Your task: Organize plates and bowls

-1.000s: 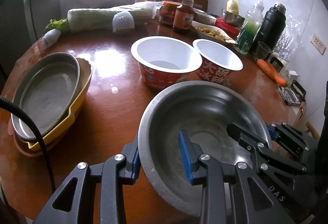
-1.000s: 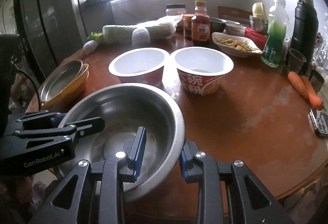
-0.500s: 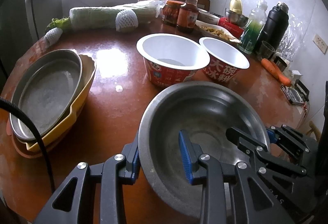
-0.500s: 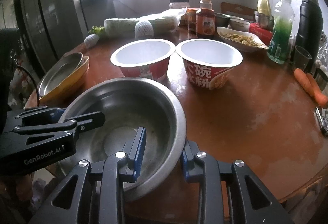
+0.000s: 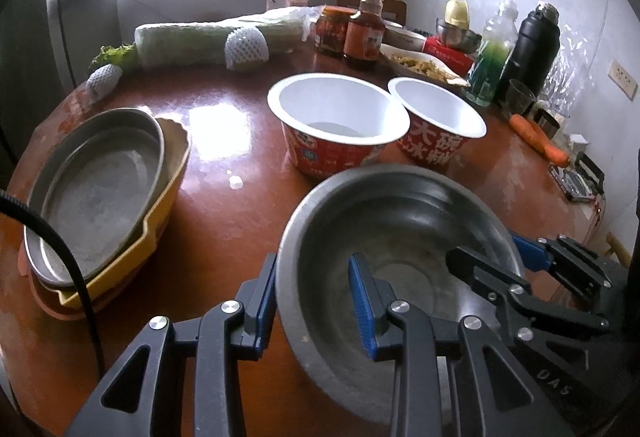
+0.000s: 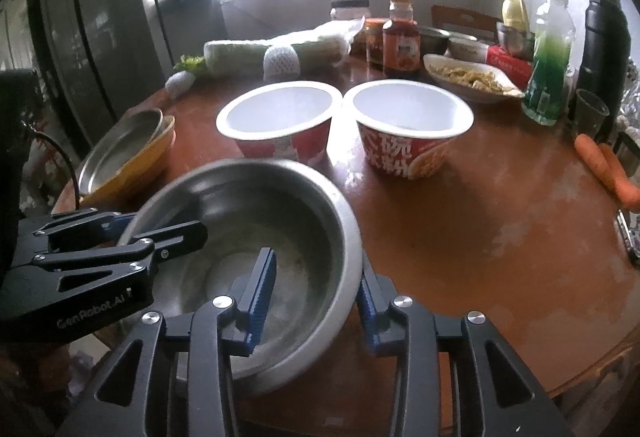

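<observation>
A steel bowl (image 5: 404,237) is held above the near edge of the round brown table (image 5: 224,125). My left gripper (image 5: 316,301) is shut on its left rim, one finger inside, one outside. My right gripper (image 6: 316,289) is shut on its right rim in the same way; the bowl also shows in the right wrist view (image 6: 256,233). Two empty red-and-white paper bowls (image 5: 338,121) (image 5: 438,123) stand side by side just beyond it. A stack of a steel plate (image 5: 96,189) in a yellow dish (image 5: 168,177) sits at the left.
Along the back stand wrapped greens (image 5: 208,41), sauce jars (image 5: 364,33), a dish of food (image 5: 420,67), a green bottle (image 5: 492,61) and a black flask (image 5: 534,45). Carrots (image 5: 538,137) lie at the right edge. A black cable (image 5: 52,237) crosses the left.
Both grippers have carried the steel bowl forward and up, closer to the two paper bowls. The grip has not changed.
</observation>
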Action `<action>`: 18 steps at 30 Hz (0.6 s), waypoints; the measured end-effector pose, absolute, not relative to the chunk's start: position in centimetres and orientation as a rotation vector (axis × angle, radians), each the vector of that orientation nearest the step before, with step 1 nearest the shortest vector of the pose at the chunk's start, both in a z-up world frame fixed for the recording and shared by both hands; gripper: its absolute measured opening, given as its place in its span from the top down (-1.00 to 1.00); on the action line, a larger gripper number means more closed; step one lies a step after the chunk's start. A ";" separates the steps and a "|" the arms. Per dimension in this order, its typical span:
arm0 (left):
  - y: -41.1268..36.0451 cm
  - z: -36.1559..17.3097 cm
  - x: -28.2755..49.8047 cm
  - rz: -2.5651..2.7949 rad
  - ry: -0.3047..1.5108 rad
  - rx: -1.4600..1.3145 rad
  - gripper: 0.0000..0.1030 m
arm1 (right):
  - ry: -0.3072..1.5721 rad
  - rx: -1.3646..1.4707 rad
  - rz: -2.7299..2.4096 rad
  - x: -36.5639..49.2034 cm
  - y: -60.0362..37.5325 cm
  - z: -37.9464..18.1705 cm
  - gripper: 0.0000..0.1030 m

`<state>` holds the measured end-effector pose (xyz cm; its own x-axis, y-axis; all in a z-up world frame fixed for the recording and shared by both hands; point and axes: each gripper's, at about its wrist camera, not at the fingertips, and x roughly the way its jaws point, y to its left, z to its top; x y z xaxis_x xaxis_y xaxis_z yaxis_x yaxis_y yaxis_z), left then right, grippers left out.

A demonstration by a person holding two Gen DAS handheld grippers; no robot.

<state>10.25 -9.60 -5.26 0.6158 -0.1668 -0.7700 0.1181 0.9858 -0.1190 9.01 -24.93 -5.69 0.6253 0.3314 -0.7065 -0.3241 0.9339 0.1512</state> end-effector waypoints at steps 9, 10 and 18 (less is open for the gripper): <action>-9.1 -4.0 9.6 -0.162 0.861 -0.060 0.33 | 0.749 0.005 0.327 8.5 -26.2 -3.9 -0.11; -9.0 -3.8 9.5 -0.160 0.854 -0.063 0.33 | 0.742 0.009 0.327 8.4 -26.3 -3.7 -0.13; -8.3 -2.5 9.4 -0.151 0.824 -0.066 0.32 | 0.678 0.053 0.360 8.3 -26.1 -1.2 -0.44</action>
